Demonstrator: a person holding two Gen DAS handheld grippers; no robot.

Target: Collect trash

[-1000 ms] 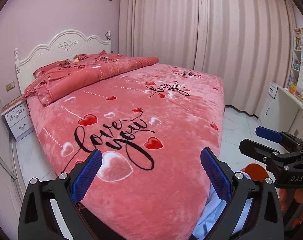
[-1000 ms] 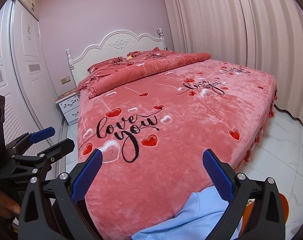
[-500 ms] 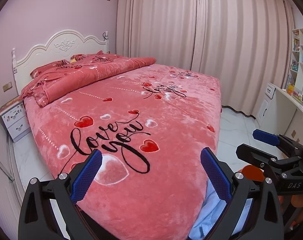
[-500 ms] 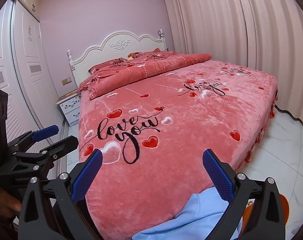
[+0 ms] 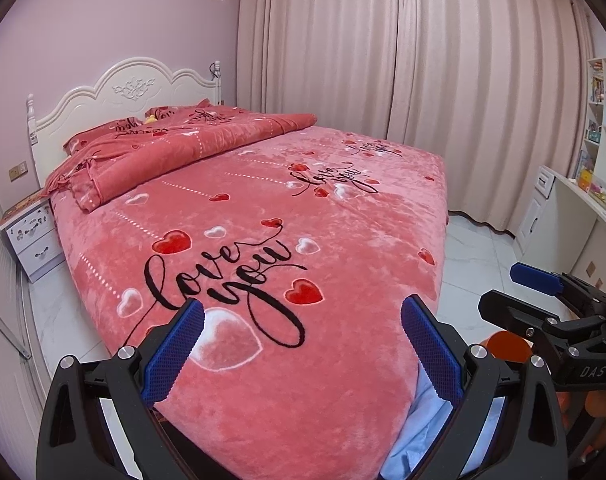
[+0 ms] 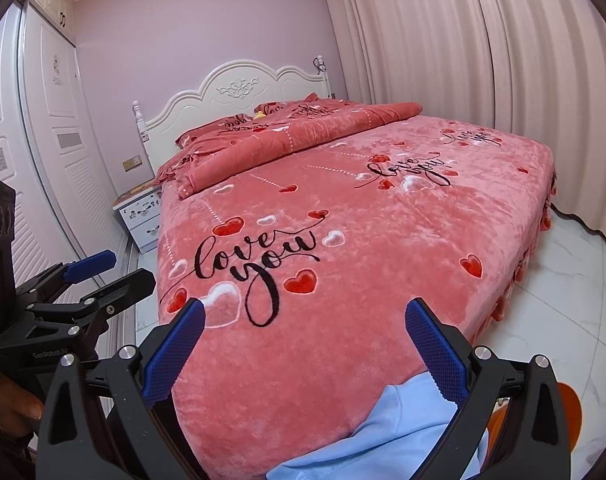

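Note:
A small yellow object [image 5: 151,119] lies among the pillows at the head of the bed [image 5: 263,208]; it also shows in the right wrist view [image 6: 259,114]. I cannot tell what it is. My left gripper [image 5: 303,320] is open and empty over the foot of the bed. My right gripper [image 6: 305,322] is open and empty beside it, and it shows in the left wrist view [image 5: 515,288]. The left gripper shows at the left of the right wrist view [image 6: 115,270]. No other trash shows.
A pink heart-print blanket covers the bed, with a folded quilt [image 5: 175,152] near the white headboard [image 5: 123,88]. A nightstand [image 5: 31,236] stands left of the bed. Curtains [image 5: 423,60], a desk and shelves [image 5: 599,120], a wardrobe [image 6: 31,160], a light blue cloth [image 6: 383,436] and an orange object [image 5: 507,344] surround it.
Both grippers have drifted slightly; the bed sits a little lower and further left in the left wrist view. Both stay open and empty.

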